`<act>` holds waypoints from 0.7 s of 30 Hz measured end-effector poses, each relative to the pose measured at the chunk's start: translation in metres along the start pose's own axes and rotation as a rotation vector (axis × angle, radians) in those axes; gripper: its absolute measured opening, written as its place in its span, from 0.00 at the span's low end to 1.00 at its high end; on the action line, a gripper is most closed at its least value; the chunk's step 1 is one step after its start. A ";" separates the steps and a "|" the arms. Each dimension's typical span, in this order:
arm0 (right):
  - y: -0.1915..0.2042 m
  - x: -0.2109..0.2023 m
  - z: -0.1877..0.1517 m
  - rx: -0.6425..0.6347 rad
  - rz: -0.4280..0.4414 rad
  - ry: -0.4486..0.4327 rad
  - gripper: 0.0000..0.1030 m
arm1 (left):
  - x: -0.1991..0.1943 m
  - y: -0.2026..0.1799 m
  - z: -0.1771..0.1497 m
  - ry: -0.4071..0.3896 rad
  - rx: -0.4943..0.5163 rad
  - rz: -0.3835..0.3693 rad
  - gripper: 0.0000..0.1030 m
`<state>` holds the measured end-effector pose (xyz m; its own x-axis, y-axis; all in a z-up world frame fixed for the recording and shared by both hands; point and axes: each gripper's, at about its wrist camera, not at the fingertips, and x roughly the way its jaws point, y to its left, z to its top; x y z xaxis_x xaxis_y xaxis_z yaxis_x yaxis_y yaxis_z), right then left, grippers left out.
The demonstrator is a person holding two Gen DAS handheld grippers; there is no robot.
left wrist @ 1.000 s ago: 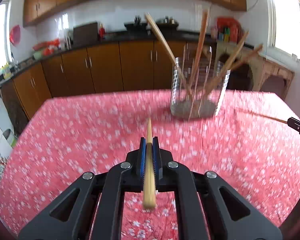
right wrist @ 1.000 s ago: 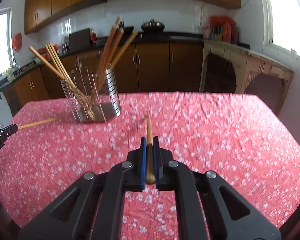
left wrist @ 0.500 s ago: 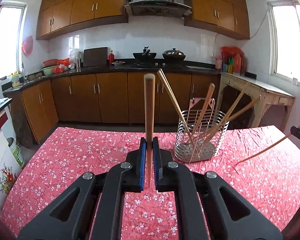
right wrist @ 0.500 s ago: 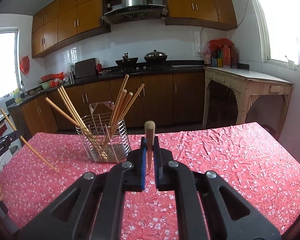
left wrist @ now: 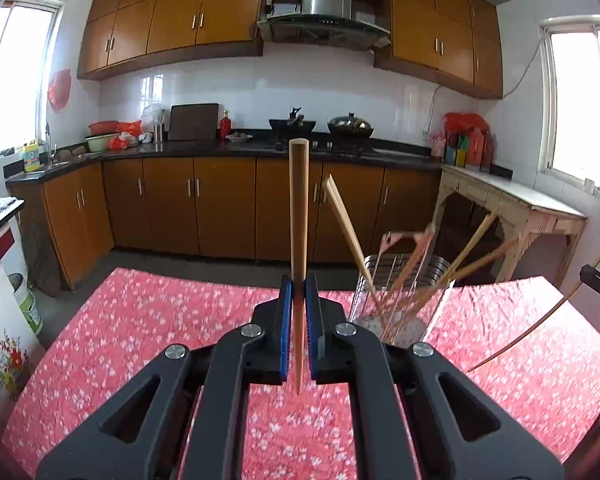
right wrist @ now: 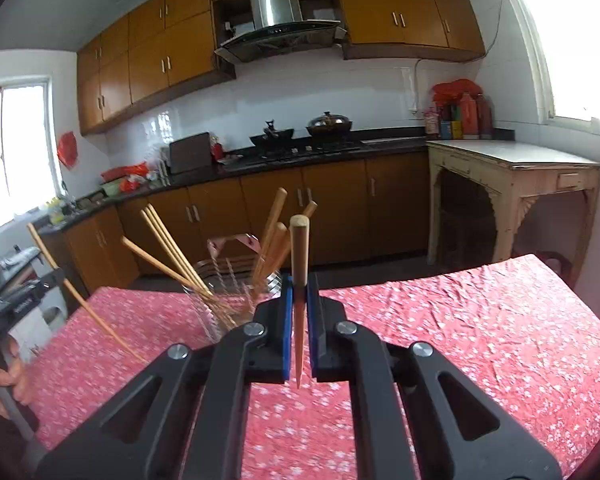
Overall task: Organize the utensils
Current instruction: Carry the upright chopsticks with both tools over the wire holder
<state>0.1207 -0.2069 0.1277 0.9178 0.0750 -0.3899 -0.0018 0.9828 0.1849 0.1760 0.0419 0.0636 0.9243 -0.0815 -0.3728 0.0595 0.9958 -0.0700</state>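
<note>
My left gripper [left wrist: 299,292] is shut on a wooden chopstick [left wrist: 299,208] that stands upright, thick end up, above the table. My right gripper [right wrist: 299,292] is shut on another wooden chopstick [right wrist: 299,248], also upright. A metal wire utensil holder [left wrist: 400,280] with several chopsticks stands on the red flowered tablecloth [left wrist: 140,320], just right of my left gripper. In the right wrist view the holder [right wrist: 232,280] is just left of and beyond my right gripper. The right gripper's chopstick shows at the left view's right edge [left wrist: 540,312].
The table's far edge drops to the kitchen floor. Brown cabinets [left wrist: 220,208] and a black counter run along the back wall. A pale side table [right wrist: 512,184] stands at the right. A hand [right wrist: 0,376] holds the left gripper at the left edge.
Both grippers have risen and tipped up from looking down at the table. The chopsticks now stand upright. Both grippers have moved closer to the holder.
</note>
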 end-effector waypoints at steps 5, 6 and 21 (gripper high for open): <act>0.012 -0.019 0.051 0.037 0.110 -0.077 0.07 | -0.013 -0.001 0.045 -0.075 -0.032 -0.030 0.07; 0.014 -0.022 0.061 0.040 0.126 -0.096 0.07 | -0.015 -0.001 0.054 -0.091 -0.041 -0.039 0.07; 0.053 0.052 0.126 -0.002 0.134 -0.122 0.07 | 0.029 -0.042 0.118 -0.177 -0.096 -0.112 0.07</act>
<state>0.2189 -0.1723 0.2309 0.9506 0.1843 -0.2498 -0.1278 0.9657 0.2261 0.2452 0.0029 0.1652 0.9661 -0.1745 -0.1902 0.1376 0.9716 -0.1923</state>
